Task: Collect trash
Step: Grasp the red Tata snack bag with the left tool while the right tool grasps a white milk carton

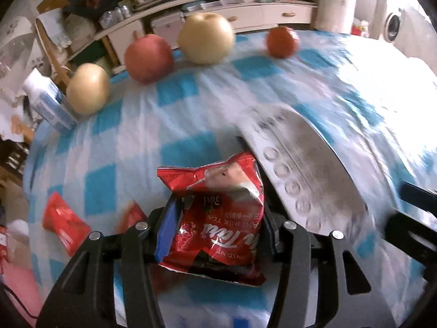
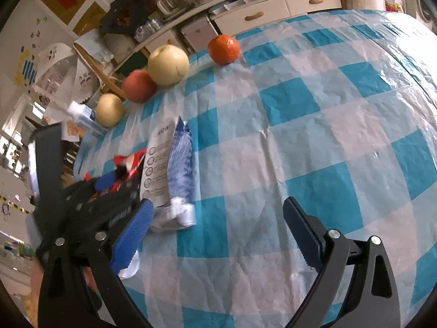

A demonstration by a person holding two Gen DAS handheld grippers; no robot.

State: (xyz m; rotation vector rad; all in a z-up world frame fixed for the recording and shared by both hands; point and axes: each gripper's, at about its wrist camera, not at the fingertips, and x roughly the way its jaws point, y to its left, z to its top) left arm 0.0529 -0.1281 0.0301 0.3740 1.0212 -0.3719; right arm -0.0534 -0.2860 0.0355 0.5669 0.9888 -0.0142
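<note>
While the left gripper [image 1: 215, 218] clamps the crinkled red foil milk-tea sachet [image 1: 218, 213], the wide-open, empty right gripper [image 2: 218, 235] sits nearest the white-and-blue squeezed tube [image 2: 170, 172], lying lengthwise ahead-left.

Light: bright daylight, strongest toward 1 o'clock
Glare: tablecloth [image 1: 382, 63] washed out white in the left wrist view
Blur: left wrist view smeared at 3 o'clock; right wrist view sharper
Distortion: fisheye bending, dark corners
</note>
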